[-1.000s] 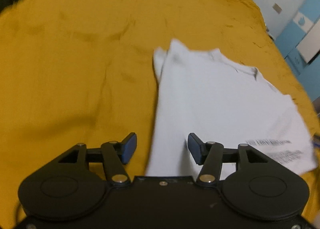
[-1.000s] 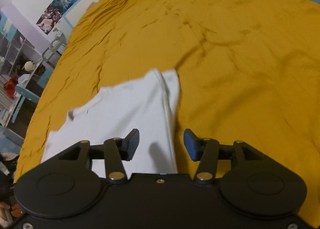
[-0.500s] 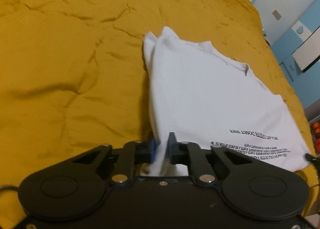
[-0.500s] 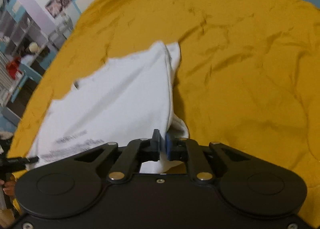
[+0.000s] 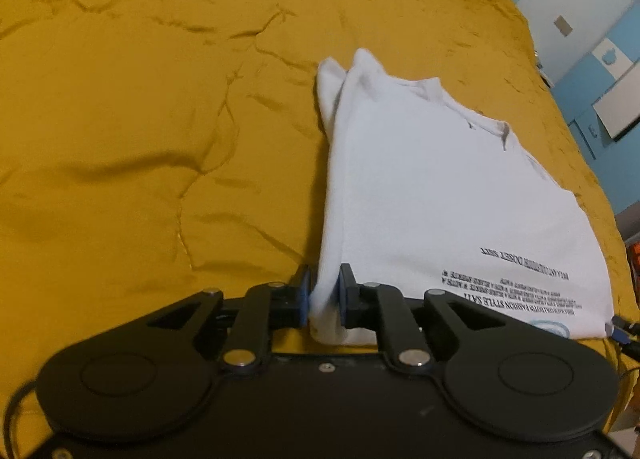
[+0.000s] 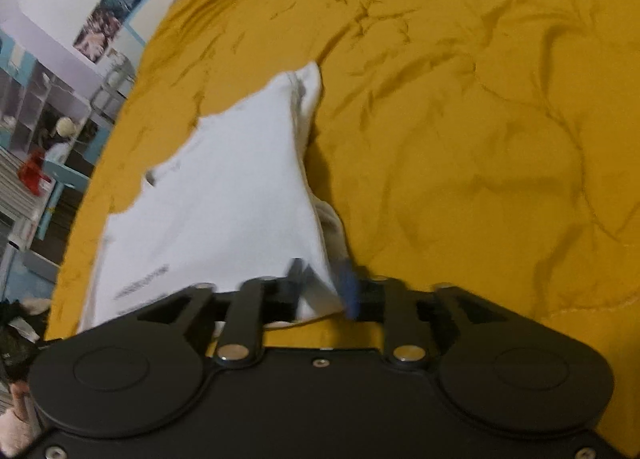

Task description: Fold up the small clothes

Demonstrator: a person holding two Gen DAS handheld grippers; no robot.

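Nearest the left wrist camera, the left gripper [image 5: 323, 301] is pinched down on the near left corner of the white T-shirt [image 5: 432, 195], a narrow wad of cloth squeezed between its blue pads [image 5: 345, 291]. Seen from the right wrist camera, the right gripper [image 6: 324, 291] is likewise clamped on the shirt [image 6: 224, 195], at the near right corner, though that view is blurred and the exact bite is hard to read. Holding the two near corners this way looks like preparation to carry the near edge up and over toward the far end, folding the shirt across its width.

The shirt itself lies on the mustard-yellow bedspread [image 5: 160, 119], already doubled lengthwise by the look of it, with black lettering [image 5: 516, 291] close to the near edge, the collar [image 5: 488, 125] further along the right side, and a sleeve tip [image 5: 336, 75] at the far left corner. Its left edge is lifted slightly off the cover near the grip.

Beyond the shirt the bedspread runs wide and bare, only creased, so there is ample room to swing the cloth forward. To the right the bed's edge is near, with blue cabinets [image 5: 600, 71] beyond; to the left of the right view, shelving [image 6: 44, 119] stands off the bed.
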